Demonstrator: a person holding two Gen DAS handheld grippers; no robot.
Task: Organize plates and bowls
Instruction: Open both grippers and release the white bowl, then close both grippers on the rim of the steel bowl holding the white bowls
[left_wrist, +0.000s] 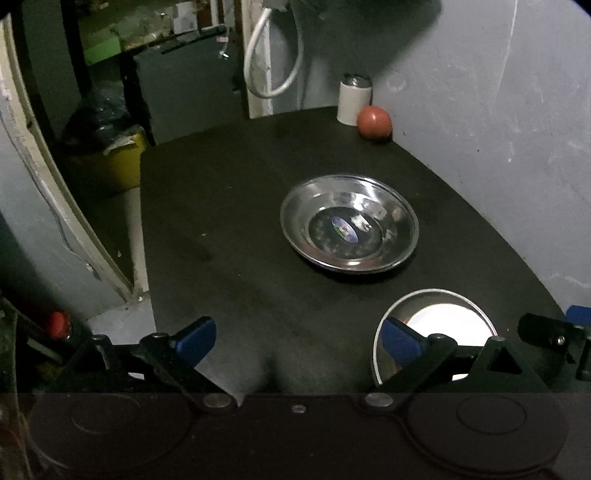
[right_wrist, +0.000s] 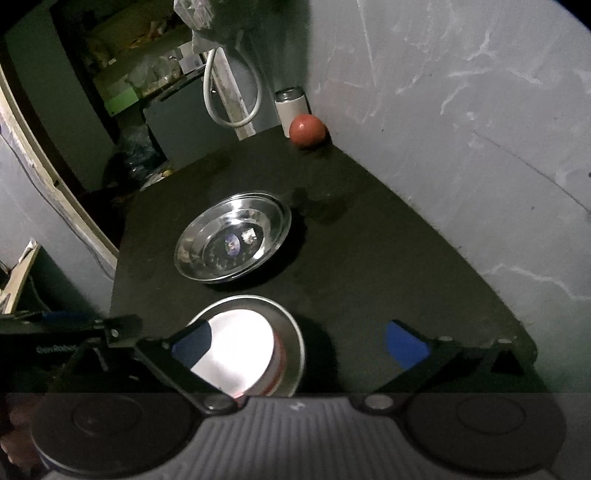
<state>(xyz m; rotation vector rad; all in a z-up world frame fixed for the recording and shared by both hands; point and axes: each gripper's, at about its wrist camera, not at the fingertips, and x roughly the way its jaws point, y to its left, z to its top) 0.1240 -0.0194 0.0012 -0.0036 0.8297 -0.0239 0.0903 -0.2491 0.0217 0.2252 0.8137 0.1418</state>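
A stack of shallow steel plates (left_wrist: 349, 225) (right_wrist: 232, 242) lies mid-table on the black tabletop (left_wrist: 221, 221). Nearer me stands a steel bowl (left_wrist: 443, 317) (right_wrist: 240, 343) with a glaring white inside and a red edge showing within it. My left gripper (left_wrist: 299, 338) is open over bare table, and its right finger overlaps the bowl's left rim in the picture. My right gripper (right_wrist: 297, 343) is open too. Its left finger crosses in front of the bowl, its right finger hangs over bare table, and nothing is pinched. Each gripper shows at the edge of the other's view.
A white canister (left_wrist: 354, 99) (right_wrist: 291, 107) and a red ball-like fruit (left_wrist: 373, 122) (right_wrist: 307, 131) sit in the far corner against the grey wall (right_wrist: 461, 147). The table's left edge drops to a floor with a yellow bin (left_wrist: 122, 158). A white hose (left_wrist: 269, 59) hangs behind.
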